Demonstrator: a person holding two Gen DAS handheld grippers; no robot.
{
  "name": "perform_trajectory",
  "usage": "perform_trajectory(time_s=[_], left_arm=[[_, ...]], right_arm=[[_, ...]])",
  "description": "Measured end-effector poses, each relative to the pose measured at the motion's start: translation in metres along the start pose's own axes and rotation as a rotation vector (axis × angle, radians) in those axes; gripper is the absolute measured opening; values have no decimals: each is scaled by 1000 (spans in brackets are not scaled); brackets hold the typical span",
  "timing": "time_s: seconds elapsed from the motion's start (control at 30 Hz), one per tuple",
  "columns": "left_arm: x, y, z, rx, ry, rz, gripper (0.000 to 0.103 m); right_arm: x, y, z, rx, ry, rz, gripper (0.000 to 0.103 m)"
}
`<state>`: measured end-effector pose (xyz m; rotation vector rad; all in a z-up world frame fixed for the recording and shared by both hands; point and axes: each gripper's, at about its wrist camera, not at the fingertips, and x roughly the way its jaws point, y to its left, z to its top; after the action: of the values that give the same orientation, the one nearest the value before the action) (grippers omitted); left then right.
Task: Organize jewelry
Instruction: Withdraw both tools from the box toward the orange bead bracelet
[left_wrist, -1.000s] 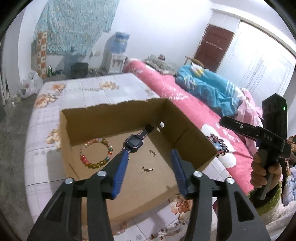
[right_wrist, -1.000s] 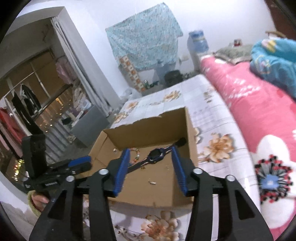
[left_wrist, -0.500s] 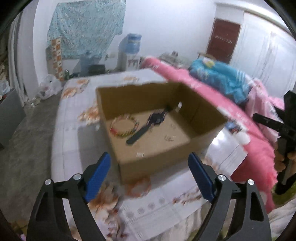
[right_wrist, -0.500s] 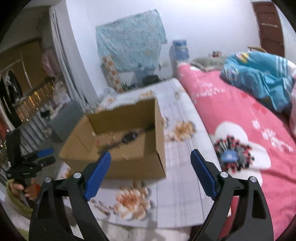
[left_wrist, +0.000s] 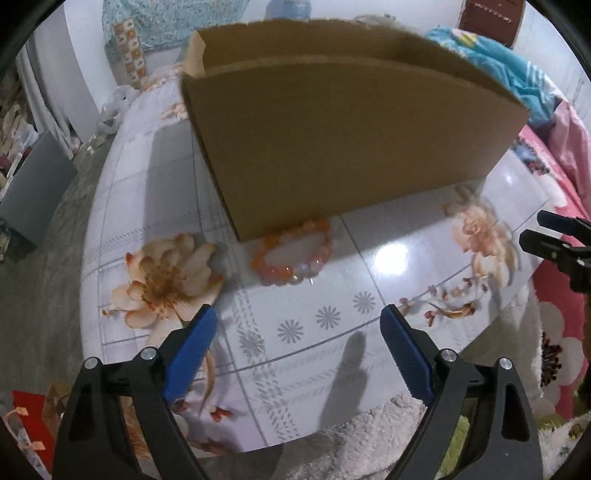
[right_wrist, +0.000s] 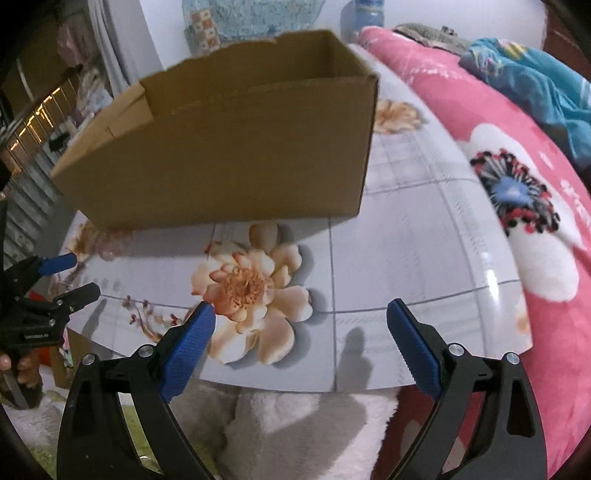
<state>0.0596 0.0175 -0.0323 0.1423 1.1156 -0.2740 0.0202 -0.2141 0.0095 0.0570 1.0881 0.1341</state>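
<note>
Bracelet (left_wrist: 292, 254) lies on the surface (left_wrist: 369, 258) ahead of the spread fingers (left_wrist: 190, 345) of the left gripper (left_wrist: 295, 325), touching the box (left_wrist: 343, 133), probably the next pick; the right gripper (right_wrist: 301, 325) is spread too.

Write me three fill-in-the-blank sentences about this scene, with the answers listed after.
1. The orange bead bracelet lies on the table, right against the outside wall of the cardboard ____.
2. The left gripper has its jaws ____ and holds nothing.
3. The pads of the right gripper are coloured ____.

Answers: box; open; blue
</note>
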Motion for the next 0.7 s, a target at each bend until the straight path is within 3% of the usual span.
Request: perform_trajectory(time_s=[0.2, 0.7], left_arm=[[13, -13, 5, -1, 35, 44, 88], [15, -16, 8, -24, 31, 61, 97]], right_arm=[[9, 8, -1, -23, 30, -34, 90], [22, 26, 1, -67, 46, -100, 95]])
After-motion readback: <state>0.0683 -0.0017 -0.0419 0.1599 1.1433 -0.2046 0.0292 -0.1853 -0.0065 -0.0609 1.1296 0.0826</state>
